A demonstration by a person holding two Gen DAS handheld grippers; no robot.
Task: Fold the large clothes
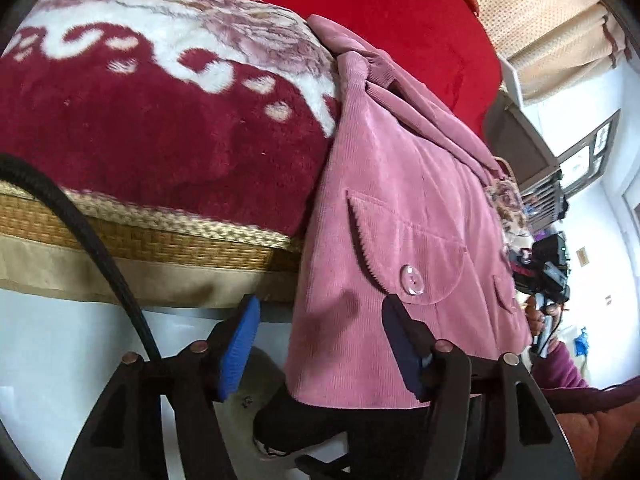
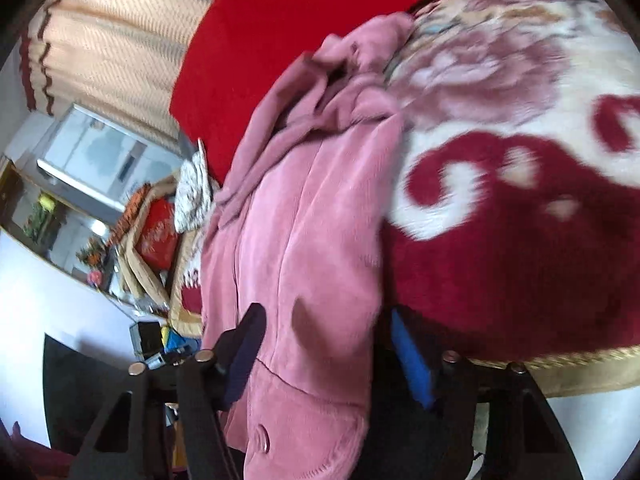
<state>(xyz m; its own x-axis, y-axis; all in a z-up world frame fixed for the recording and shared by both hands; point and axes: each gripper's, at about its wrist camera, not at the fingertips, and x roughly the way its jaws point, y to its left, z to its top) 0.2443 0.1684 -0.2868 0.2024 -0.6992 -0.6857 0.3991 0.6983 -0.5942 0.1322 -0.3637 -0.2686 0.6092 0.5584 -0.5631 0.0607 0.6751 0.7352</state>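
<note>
Currently the pink coat (image 1: pixel 400 208) lies on the bed, draped over a red-and-white blanket (image 1: pixel 160 120), with its lower part hanging down past the bed edge (image 1: pixel 160 248).

Left hand-held gripper (image 1: pixel 320 344): the jaws stand partly open. The hanging hem of the coat sits between the two fingers, nearer the right-hand one. The blue pad (image 1: pixel 236 352) on the other side stands clear of the cloth. Contact at the dark pad cannot be confirmed. A pocket flap with a clear button (image 1: pixel 412 280) lies just above this gripper.

Right hand-held gripper (image 2: pixel 324 356): the jaws stand partly open with a fold of the coat (image 2: pixel 304 240) between the fingers. This view is blurred, so a firm grip cannot be told.

A black cable (image 1: pixel 80 216) crosses the left view.
</note>
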